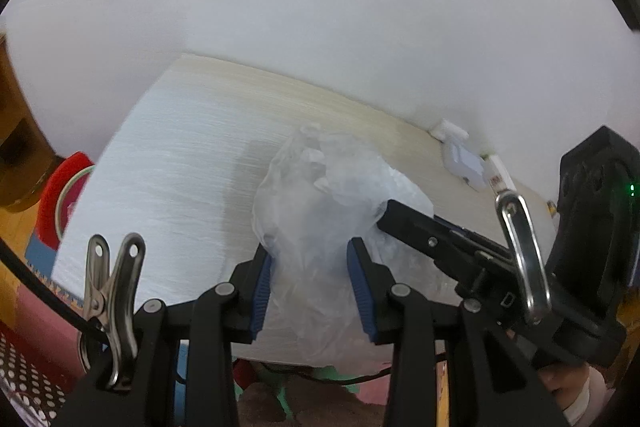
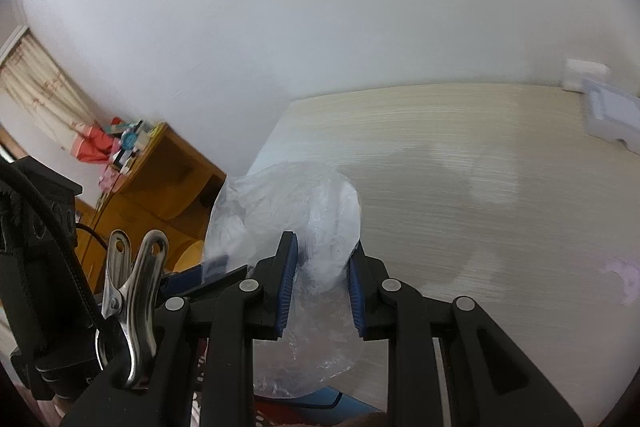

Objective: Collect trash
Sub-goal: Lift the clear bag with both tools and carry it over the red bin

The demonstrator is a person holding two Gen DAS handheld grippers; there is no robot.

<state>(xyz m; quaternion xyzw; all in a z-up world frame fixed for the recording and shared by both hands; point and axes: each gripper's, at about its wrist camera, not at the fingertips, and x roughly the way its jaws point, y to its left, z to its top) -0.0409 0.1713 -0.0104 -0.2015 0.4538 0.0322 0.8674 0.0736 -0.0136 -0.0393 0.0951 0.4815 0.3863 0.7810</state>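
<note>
Both hand-held grippers, left [image 1: 311,287] and right [image 2: 322,285], clasp the plastic bag [image 1: 320,195] near a white box [image 1: 464,161].

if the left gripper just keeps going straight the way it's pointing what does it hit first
The clear plastic bag. It already sits between the left gripper fingers and bulges ahead of them on the table. Beyond the bag there is only bare tabletop, then the white wall; depth is hard to judge.

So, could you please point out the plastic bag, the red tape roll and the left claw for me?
plastic bag [image 1: 320,187], left wrist view, on its crumpled upper middle.
red tape roll [image 1: 60,195], left wrist view, on its red outer band.
left claw [image 1: 310,287], left wrist view, midway between the blue fingertips, around the bag.
</note>
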